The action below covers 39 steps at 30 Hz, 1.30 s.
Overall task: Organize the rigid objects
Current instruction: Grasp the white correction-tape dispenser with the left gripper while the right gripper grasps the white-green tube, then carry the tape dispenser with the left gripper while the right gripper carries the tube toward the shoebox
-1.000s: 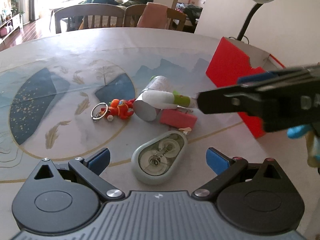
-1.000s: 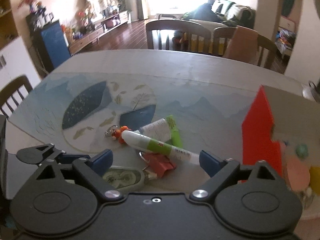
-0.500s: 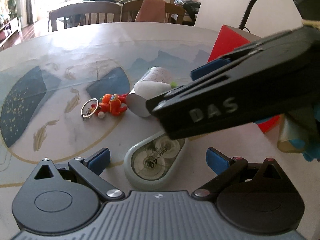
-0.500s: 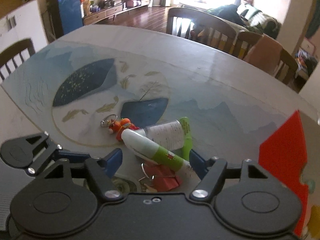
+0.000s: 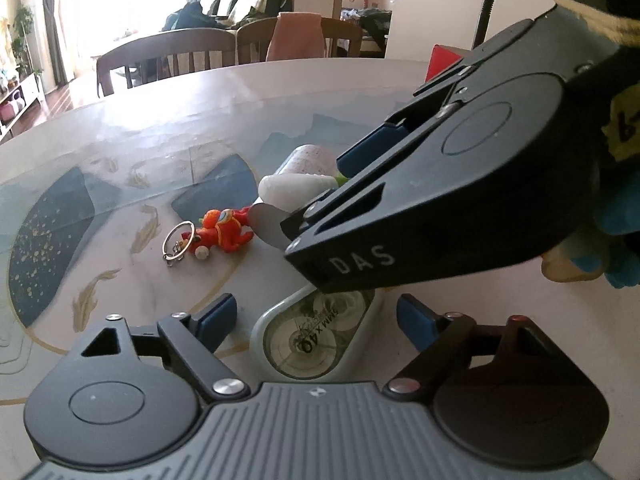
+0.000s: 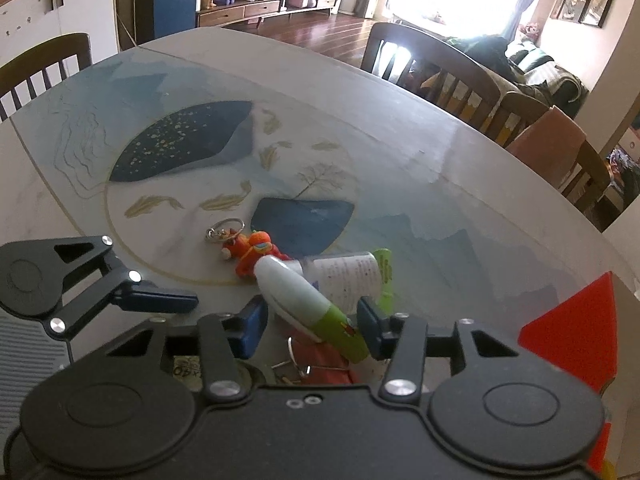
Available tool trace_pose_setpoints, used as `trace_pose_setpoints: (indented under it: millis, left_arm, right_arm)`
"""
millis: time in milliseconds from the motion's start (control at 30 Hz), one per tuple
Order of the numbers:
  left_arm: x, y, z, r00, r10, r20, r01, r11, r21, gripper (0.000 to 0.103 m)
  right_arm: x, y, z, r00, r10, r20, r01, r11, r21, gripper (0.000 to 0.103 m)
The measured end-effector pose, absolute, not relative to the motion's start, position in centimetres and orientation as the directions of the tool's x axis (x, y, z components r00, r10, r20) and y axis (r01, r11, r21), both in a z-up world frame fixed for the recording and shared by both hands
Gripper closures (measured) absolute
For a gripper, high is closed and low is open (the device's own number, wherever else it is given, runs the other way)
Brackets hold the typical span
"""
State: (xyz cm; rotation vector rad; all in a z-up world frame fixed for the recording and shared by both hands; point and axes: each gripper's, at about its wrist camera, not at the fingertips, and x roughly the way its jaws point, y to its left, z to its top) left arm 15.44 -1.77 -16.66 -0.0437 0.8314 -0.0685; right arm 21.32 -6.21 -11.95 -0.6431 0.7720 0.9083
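Observation:
A small pile lies on the table. A white and green tube [image 6: 308, 304] rests across a second white tube with a green cap [image 6: 352, 276], beside an orange figure keychain [image 6: 250, 254] and a red flat item [image 6: 320, 364]. My right gripper [image 6: 312, 322] is open, its jaws on either side of the white and green tube, not touching it. My left gripper [image 5: 316, 318] is open around a pale green tape dispenser [image 5: 316, 336]. The left wrist view shows the keychain [image 5: 218, 232], the tube end [image 5: 296, 192] and the right gripper's body covering the rest.
A red box [image 6: 576, 332] stands at the right of the pile; its top corner shows in the left wrist view [image 5: 442, 58]. Wooden chairs [image 6: 440, 68] line the table's far edge. A black lamp stem [image 5: 488, 8] rises at the back right.
My right gripper has moved down and forward over the pile, and its jaws have narrowed around the white and green tube. My left gripper has crept forward around the tape dispenser.

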Motion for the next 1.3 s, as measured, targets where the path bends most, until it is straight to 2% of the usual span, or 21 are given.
trace_pose_setpoints:
  millis: [167, 400, 467, 667, 900, 1300]
  left_arm:
    - [15.3, -1.8, -16.5, 0.684, -0.047, -0.728, 0.028, 0.999, -0.038, 0.038]
    - [15.2, -1.7, -16.3, 0.683, -0.046, -0.729, 0.019, 0.999, -0.045, 0.045]
    - [15.2, -1.7, -16.1, 0.681, -0.052, -0.730, 0.023, 0.999, -0.049, 0.059]
    - [15.0, -1.6, -16.0, 0.672, -0.059, -0.738, 0.025, 0.998, -0.057, 0.060]
    - [14.5, -1.0, -15.7, 0.655, -0.083, -0.751, 0.001, 0.994, -0.110, 0.062]
    - [12.9, 0.1, -14.0, 0.656, -0.104, -0.748, -0.031, 0.986, -0.164, 0.062]
  right_arm:
    - [21.6, -6.6, -11.7, 0.397, 0.438, -0.806, -0.857, 0.491, -0.155, 0.071]
    - [21.7, -7.7, -11.2, 0.424, 0.441, -0.791, -0.835, 0.529, -0.153, 0.080]
    - [22.0, -8.2, -10.8, 0.438, 0.439, -0.785, -0.820, 0.553, -0.147, 0.083]
    - [23.0, -11.0, -9.0, 0.466, 0.457, -0.758, -0.763, 0.641, -0.083, 0.086]
    - [23.7, -14.7, -6.5, 0.474, 0.508, -0.719, -0.678, 0.731, 0.071, 0.086]
    - [22.5, -19.9, -3.0, 0.497, 0.561, -0.662, -0.583, 0.781, 0.224, 0.087]
